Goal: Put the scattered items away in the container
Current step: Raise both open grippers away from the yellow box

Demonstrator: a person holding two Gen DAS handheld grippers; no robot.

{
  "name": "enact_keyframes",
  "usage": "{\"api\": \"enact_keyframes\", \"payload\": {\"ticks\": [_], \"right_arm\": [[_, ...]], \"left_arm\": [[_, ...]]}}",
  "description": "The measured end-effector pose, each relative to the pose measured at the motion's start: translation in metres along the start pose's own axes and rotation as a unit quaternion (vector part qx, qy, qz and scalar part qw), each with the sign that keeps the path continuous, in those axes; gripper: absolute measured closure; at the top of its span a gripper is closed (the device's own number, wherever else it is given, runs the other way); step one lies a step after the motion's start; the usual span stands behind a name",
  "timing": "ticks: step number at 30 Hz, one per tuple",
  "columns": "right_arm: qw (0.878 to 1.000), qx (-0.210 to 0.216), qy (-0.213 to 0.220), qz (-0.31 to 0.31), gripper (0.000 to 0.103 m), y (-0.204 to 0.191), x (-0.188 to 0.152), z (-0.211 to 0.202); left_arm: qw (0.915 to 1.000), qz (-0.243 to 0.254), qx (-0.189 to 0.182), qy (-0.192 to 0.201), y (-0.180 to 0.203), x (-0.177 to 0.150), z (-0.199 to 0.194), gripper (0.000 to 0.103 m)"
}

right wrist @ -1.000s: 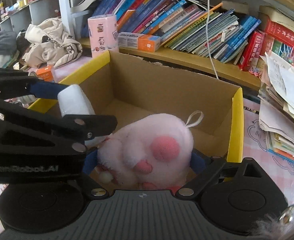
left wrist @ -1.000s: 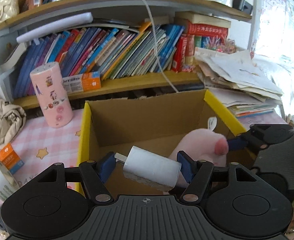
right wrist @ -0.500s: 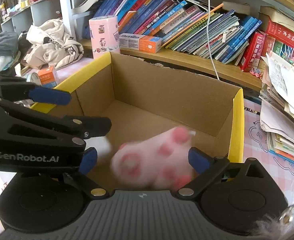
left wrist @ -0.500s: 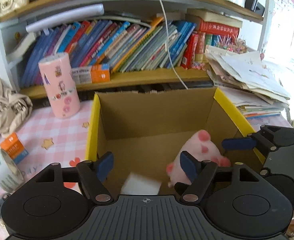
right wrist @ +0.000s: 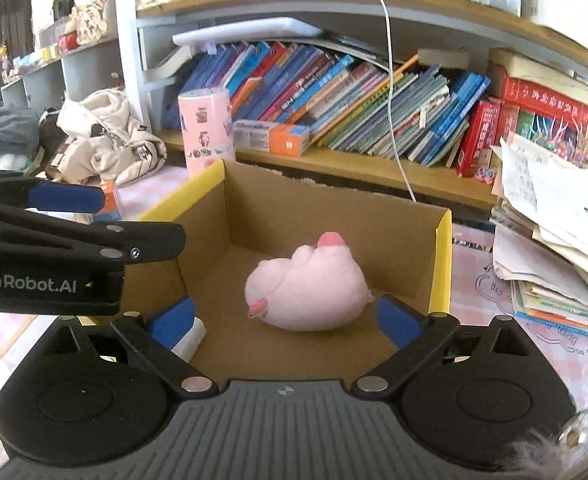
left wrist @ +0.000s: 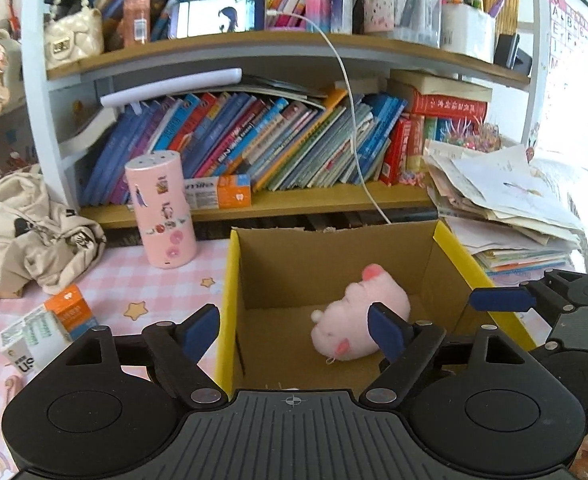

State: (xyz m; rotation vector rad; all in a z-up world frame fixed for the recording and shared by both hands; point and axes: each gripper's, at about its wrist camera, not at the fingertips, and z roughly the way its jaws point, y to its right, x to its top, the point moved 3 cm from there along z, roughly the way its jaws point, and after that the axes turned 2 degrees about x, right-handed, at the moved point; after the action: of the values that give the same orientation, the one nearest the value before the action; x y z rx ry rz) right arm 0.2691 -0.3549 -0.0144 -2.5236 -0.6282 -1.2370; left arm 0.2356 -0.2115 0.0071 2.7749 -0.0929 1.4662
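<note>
An open cardboard box with yellow rims (left wrist: 230, 280) (right wrist: 441, 264) stands on the pink checked table. A pink plush toy (left wrist: 359, 322) (right wrist: 305, 288) lies on the box floor. A white cylinder (right wrist: 190, 336) lies in the box's near left corner, partly hidden by my right gripper's finger. My left gripper (left wrist: 294, 330) is open and empty above the box's near edge. My right gripper (right wrist: 284, 318) is open and empty above the box. The left gripper's body (right wrist: 54, 252) shows at the left of the right wrist view.
A pink cylinder with stickers (left wrist: 160, 210) stands left of the box. An orange and white carton (left wrist: 46, 328) and a beige garment (left wrist: 34, 232) lie on the table at the left. Bookshelves stand behind; a paper pile (left wrist: 505, 208) is at the right.
Both grippers opened and let go: the white cylinder and the pink plush dropped into the box. Both grippers have risen and pulled back.
</note>
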Motion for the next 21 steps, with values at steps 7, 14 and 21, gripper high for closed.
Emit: {"api": "enact_keyframes", "payload": {"ticks": [7, 14, 21], "right_arm": [[1.000, -0.008, 0.007, -0.014, 0.004, -0.015, -0.007, -0.014], [0.998, -0.035, 0.049, -0.005, 0.004, -0.031, -0.013, -0.036], [0.997, -0.066, 0.049, -0.004, 0.003, -0.056, -0.018, -0.046]], "left_arm": [[0.9998, -0.019, 0.007, 0.008, -0.008, -0.013, -0.023, 0.016], [0.9984, -0.056, 0.008, 0.011, -0.021, -0.027, -0.037, 0.010], [0.9979, -0.062, -0.003, 0.016, -0.046, -0.037, -0.052, 0.008]]}}
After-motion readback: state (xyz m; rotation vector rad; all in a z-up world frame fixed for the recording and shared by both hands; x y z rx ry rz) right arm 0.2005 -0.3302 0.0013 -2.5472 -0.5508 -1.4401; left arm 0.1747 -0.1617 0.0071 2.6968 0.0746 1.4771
